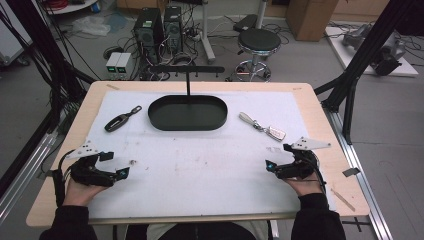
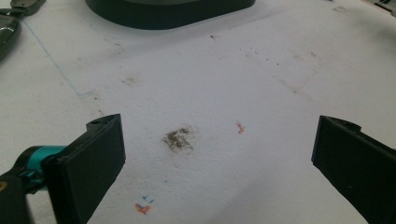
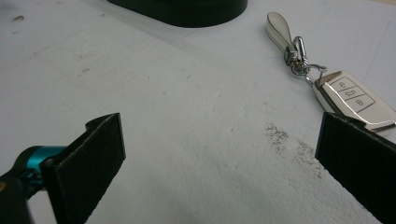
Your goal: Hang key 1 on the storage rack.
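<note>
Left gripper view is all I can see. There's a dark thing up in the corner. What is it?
Observer: A dark car key with a strap, lying left of the black oval tray.
Operator: Are there more keys?
Observer: Yes, a silver car key on a pale strap, right of the tray.
Operator: Is my other gripper holding it?
Observer: No, the right gripper has its jaws wide apart, with the key beside one.

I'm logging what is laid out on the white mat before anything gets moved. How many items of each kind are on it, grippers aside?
Car key fobs: 2, a black key fob and a silver key fob
Trays: 1, a black oval tray
Total: 3
</note>
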The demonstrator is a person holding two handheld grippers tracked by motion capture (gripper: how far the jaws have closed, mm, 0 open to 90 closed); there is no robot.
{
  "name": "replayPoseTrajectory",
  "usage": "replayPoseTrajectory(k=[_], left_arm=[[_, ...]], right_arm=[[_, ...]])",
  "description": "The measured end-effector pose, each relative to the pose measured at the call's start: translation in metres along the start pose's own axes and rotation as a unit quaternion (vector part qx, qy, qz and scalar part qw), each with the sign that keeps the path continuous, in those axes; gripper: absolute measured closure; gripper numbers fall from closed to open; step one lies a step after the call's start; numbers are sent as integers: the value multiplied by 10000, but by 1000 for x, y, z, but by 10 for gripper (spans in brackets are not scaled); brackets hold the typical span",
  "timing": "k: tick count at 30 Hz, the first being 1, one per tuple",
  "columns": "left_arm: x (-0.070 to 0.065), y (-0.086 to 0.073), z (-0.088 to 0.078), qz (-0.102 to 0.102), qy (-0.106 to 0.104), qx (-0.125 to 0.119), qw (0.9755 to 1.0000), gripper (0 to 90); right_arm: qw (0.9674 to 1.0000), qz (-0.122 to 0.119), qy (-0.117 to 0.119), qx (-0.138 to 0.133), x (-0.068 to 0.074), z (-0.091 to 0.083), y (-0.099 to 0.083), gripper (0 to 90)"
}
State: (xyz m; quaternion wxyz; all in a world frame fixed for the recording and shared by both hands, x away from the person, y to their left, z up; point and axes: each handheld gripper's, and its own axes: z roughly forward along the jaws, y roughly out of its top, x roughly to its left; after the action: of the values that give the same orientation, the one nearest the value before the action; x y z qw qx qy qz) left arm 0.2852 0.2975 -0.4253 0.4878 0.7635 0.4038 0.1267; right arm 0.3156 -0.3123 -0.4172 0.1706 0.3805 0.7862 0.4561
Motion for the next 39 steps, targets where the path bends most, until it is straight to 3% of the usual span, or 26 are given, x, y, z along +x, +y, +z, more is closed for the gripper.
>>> replayPoseTrajectory(k=[17, 27, 31, 33, 39], left_arm=[[1, 0, -1, -6, -2, -59, 10000, 32], [1, 0, 1, 48, 30, -1, 10000, 32], [1, -1, 1, 14, 37, 14, 10000, 32], [1, -1, 1, 30, 46, 9, 10000, 32], [0, -1, 0, 51, 125, -16, 9999, 32]], right_arm=[[9999, 26, 40, 91, 2, 2, -1, 8], [9992, -74, 15, 389, 3, 9, -2, 8], [9991, -90, 53, 401, 2, 11, 1, 8], [9990, -49, 237, 367, 3, 14, 6, 7], [9985, -164, 212, 478, 2, 18, 15, 7]])
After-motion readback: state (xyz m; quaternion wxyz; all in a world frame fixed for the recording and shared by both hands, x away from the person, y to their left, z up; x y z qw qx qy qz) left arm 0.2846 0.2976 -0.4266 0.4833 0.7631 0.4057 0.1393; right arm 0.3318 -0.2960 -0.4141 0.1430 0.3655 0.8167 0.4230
